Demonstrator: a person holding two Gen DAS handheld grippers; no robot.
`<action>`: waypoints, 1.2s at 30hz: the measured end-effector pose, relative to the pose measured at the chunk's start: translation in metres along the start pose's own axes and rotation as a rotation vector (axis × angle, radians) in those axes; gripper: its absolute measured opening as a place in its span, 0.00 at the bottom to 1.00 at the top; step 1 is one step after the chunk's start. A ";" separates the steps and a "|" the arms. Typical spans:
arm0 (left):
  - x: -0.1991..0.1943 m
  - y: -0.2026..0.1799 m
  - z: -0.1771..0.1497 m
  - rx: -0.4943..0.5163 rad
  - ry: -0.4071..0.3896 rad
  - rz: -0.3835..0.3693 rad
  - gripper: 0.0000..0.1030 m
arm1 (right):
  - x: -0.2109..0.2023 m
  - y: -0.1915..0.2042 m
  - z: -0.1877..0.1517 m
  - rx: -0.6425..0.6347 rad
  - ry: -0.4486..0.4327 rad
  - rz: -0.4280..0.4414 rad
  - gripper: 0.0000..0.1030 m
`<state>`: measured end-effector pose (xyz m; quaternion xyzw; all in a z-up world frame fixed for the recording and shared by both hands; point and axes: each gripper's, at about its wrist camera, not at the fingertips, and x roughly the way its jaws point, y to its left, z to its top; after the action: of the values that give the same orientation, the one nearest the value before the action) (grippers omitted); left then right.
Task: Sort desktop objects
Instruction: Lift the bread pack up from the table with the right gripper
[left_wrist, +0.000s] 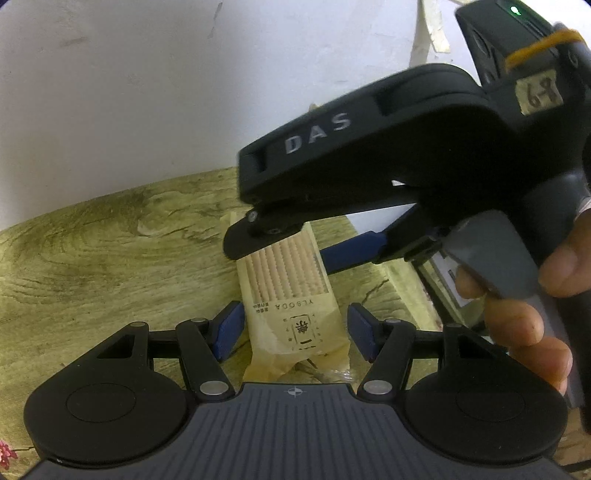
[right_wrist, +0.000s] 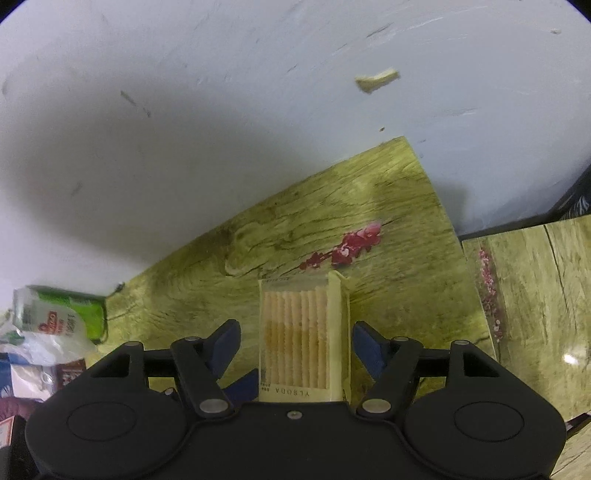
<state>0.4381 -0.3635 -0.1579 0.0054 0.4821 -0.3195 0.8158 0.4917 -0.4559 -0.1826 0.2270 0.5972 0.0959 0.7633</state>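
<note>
While the cracker pack lies on the bench near its back edge, the left gripper has its fingers wide on both sides of it, not touching. From the right wrist, the right gripper is wide too, around the pack.

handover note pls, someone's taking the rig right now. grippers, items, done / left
Left gripper: open, fingers on either side of the cracker pack, not touching.
Right gripper: open, straddling the same pack, which lies flat on the wood-pattern table.
Unsorted wrappers and a green packet are piled at the table's left edge.
Done: nothing visibly placed.
Left: grip the pack, sort it, then the pile.
</note>
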 end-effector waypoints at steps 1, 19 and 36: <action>0.001 0.000 0.000 -0.003 0.000 0.001 0.60 | 0.002 0.002 0.001 -0.008 0.008 -0.006 0.64; 0.011 0.001 -0.001 -0.021 0.015 -0.016 0.58 | 0.024 0.007 0.008 -0.059 0.078 -0.066 0.57; 0.006 0.001 0.002 -0.029 0.019 -0.022 0.56 | 0.025 0.008 0.008 -0.066 0.085 -0.064 0.53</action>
<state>0.4423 -0.3665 -0.1613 -0.0087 0.4946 -0.3211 0.8076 0.5071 -0.4404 -0.1997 0.1783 0.6327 0.1005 0.7469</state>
